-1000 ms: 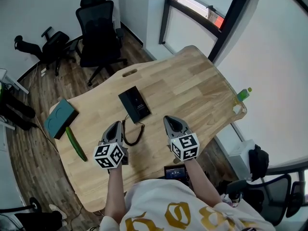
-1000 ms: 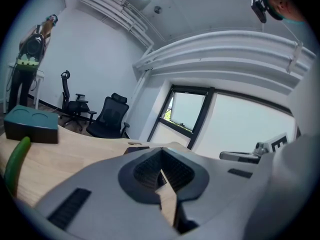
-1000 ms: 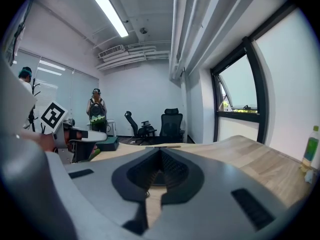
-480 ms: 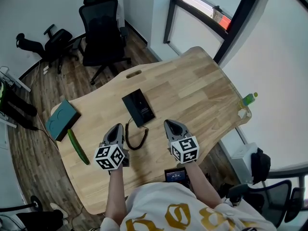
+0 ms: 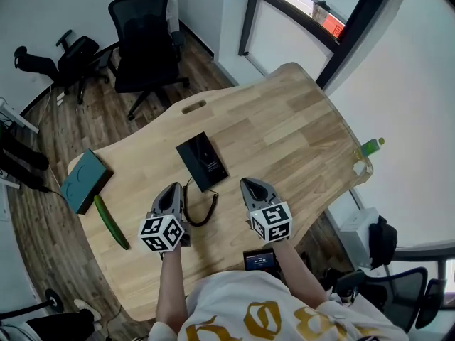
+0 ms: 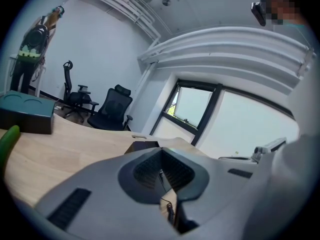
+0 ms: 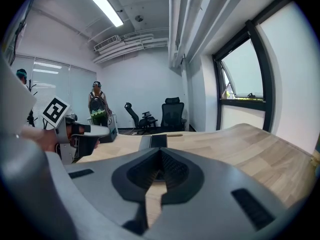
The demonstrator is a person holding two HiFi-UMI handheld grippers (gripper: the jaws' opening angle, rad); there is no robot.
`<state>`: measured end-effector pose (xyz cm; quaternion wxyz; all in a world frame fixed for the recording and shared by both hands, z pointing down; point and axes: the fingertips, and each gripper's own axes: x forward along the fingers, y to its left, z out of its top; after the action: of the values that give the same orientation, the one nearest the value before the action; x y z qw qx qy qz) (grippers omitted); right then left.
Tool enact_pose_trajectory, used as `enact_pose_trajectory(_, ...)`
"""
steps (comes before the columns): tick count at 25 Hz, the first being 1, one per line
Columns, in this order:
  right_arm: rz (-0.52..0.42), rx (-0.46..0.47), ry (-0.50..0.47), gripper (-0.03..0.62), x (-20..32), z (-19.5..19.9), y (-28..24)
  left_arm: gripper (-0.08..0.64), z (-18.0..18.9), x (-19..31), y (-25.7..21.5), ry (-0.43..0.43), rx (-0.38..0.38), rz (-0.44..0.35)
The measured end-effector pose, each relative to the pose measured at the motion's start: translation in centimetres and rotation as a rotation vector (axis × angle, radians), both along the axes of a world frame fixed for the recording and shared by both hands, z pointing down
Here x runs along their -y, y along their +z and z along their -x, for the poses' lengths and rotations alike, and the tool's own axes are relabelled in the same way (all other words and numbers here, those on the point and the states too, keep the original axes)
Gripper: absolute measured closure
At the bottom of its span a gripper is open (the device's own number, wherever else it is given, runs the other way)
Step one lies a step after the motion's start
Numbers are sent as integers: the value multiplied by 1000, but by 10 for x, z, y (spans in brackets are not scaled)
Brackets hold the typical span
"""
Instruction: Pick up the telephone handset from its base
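Observation:
A flat black telephone [image 5: 202, 160] lies on the wooden table [image 5: 284, 133], its handset resting on the base. Its coiled black cord [image 5: 201, 208] loops toward the near edge. My left gripper [image 5: 171, 191] hovers just short of the phone, over the cord, jaws shut with nothing in them. My right gripper [image 5: 251, 185] hangs to the right of the phone, also shut and empty. In the left gripper view the phone [image 6: 145, 145] shows just past the jaws. In the right gripper view the phone [image 7: 153, 141] lies straight ahead and the left gripper [image 7: 82, 134] appears at the left.
A teal box [image 5: 84, 178] and a green cucumber [image 5: 111, 222] lie at the table's left end. A green bottle [image 5: 371, 146] stands at the right edge. Black office chairs [image 5: 146, 41] stand beyond the table. A small screen device [image 5: 259, 259] sits by the near edge.
Both grippers have sunk a little toward the table and stayed side by side. The phone, cord and other objects have kept their places; the head view shifted slightly.

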<state>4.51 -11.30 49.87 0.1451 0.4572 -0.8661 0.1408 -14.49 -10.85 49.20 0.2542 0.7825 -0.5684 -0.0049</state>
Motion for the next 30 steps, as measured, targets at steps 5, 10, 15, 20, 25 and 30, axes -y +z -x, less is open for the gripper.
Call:
enact_pose_trajectory(5,13,-14,-27,588,13,13,10,554,3,11,14,2,-13,30)
enact_pose_trajectory(10,36,-27,-60,588,21,27,21,554,12,17,19,-19,-4,32)
enact_pose_trajectory(15,62,-29,-68,588,26,35,32,554,18,24,28,-32,35,44)
enact_pose_trajectory(20,77,-9,-55,586,37,38,37,554,18,29,41,-18,46,79)
enact_pose_trajectory(25,92,-10,-45,588,44,36,44,554,14,35,52,-12,3,112)
enact_pose_trajectory(30,107,-10,-39,588,50,32,52,554,9,40,63,-6,-5,132)
